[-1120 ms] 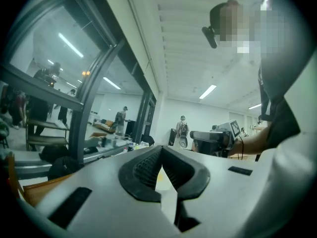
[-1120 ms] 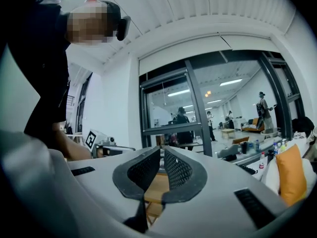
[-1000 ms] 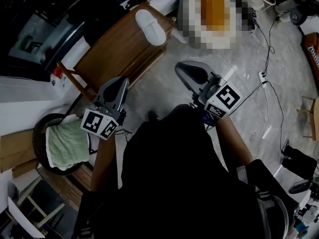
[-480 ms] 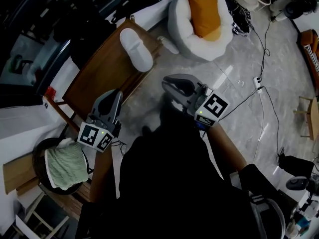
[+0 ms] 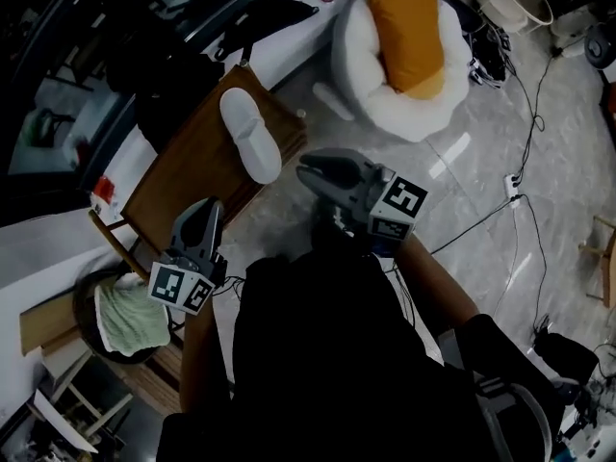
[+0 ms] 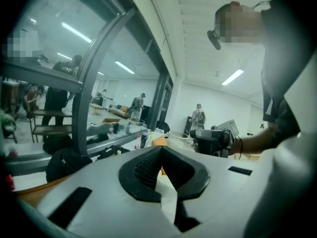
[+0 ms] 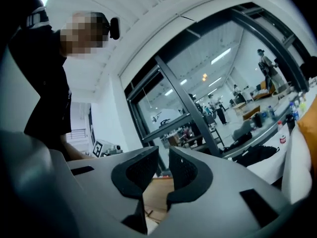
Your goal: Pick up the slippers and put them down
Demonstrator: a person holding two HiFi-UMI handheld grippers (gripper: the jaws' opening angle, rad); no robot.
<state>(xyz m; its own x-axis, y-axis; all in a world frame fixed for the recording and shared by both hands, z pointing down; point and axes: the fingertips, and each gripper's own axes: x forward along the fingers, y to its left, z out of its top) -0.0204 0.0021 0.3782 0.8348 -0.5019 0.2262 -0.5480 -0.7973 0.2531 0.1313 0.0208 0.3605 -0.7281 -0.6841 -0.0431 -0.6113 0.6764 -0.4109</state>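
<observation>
One white slipper (image 5: 250, 135) lies on the brown wooden table (image 5: 188, 176) in the head view. A second white slipper (image 5: 332, 102) rests on the floor beside the round white chair. My left gripper (image 5: 212, 203) hovers over the table's near edge, below and left of the slipper on the table. Its jaws meet at the tips with nothing in them (image 6: 162, 150). My right gripper (image 5: 300, 166) hangs just off the table's right edge, close to that slipper. Its jaws stand shut and empty (image 7: 164, 150), and the table's wood (image 7: 158, 190) shows beneath them.
A white round chair (image 5: 361, 51) with an orange cushion (image 5: 409, 32) stands beyond the table. A dark basket (image 5: 87, 301) with a green towel sits at lower left. Cables and a power strip (image 5: 515, 186) cross the grey floor at right. Black bags (image 5: 274, 12) lie along the window ledge.
Both grippers have moved closer to the table and to the slipper on it. The head view has shifted, so the table and the chair sit lower in the picture.
</observation>
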